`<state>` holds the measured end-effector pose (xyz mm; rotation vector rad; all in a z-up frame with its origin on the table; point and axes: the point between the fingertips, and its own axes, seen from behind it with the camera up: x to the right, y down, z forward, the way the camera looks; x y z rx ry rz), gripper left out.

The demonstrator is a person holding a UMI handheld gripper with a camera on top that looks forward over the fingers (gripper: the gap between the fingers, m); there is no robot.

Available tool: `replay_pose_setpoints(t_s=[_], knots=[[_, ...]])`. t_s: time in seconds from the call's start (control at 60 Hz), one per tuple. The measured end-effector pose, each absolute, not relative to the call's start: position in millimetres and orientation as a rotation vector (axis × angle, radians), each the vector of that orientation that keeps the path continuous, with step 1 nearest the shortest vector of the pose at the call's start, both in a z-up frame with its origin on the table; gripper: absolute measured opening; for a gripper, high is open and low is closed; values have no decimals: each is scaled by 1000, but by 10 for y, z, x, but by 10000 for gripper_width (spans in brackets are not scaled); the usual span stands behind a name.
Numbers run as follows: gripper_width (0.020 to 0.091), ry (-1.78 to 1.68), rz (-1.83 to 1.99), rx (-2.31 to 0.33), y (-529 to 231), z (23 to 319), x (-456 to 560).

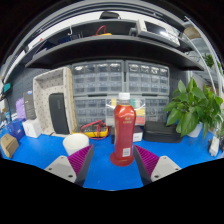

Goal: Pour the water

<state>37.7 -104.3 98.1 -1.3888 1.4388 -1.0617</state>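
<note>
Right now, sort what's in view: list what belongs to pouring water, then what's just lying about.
For the job:
- red bottle, white cap, upright on the blue table, between the open fingers, not gripped
- gripper

Lying about:
- potted plant
- clear container behind the bottle; could be the pouring target, can't tell

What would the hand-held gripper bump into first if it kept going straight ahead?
Most likely the red bottle with the white cap. It stands on the blue table, between and just ahead of the open fingers of the hand-held gripper. Exact depth is hard to judge.
</note>
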Motion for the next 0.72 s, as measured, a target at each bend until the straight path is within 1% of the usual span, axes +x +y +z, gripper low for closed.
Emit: replay_pose_setpoints(t_s=[0.133, 0.483, 0.717], knots=[[813, 1440, -1066, -1397, -848, 1050, 118], [813, 1377, -1098, -1355, -632, 1506, -211], [814, 1365, -1127, -1375, -620, 1548, -267]])
